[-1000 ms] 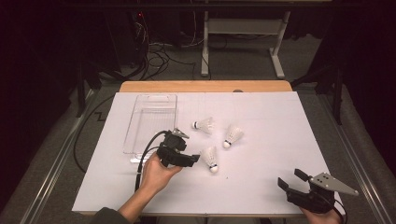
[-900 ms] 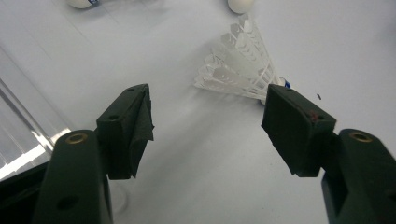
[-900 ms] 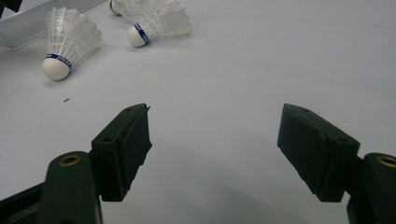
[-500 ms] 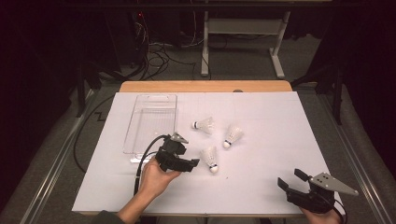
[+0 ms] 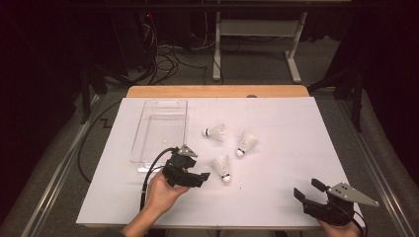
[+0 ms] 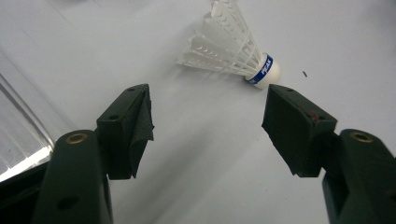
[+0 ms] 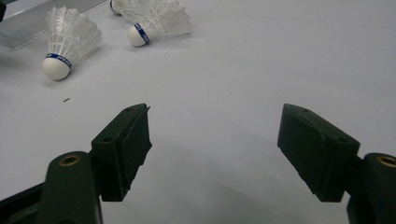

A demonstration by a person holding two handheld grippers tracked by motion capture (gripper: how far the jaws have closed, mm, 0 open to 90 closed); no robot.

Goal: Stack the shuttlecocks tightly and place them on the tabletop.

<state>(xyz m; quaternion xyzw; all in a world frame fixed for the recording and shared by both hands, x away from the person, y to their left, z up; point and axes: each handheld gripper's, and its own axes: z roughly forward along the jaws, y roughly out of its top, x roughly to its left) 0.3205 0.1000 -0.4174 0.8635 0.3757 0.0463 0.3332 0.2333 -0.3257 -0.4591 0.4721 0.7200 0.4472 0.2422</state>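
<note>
- On the white-covered desk (image 5: 276, 197), three shuttlecocks lie loose in a small cluster near the middle, and none of them is in a tool's grip.
- Nearest the person lies one shuttlecock (image 5: 222, 168), feathers pointing away and cork toward the front edge; the left tool (image 5: 201, 177) sits just beside it, jaws aimed at it.
- From the left gripper view, that same shuttlecock (image 6: 232, 49) rests just beyond the jaws, its cork with the blue band close to the right-hand jaw tip but apart from it; the jaws stand wide with only bare desk between them.
- Farther back lie a second shuttlecock (image 5: 217, 132) and a third shuttlecock (image 5: 245, 144), near each other but not touching.
- At the front right corner the right tool (image 5: 307, 191) rests low, well apart from the cluster; in its own view its jaws are spread wide and hold nothing.
- Left of the cluster stands a clear plastic tray (image 5: 143, 143), long side running away from the person; nothing can be seen inside it.
- Judging by the layout, the work looks like moving the shuttlecocks into the tray, and it is at the very start: none are in, all three remain, and the first grasp is not yet made.
</note>
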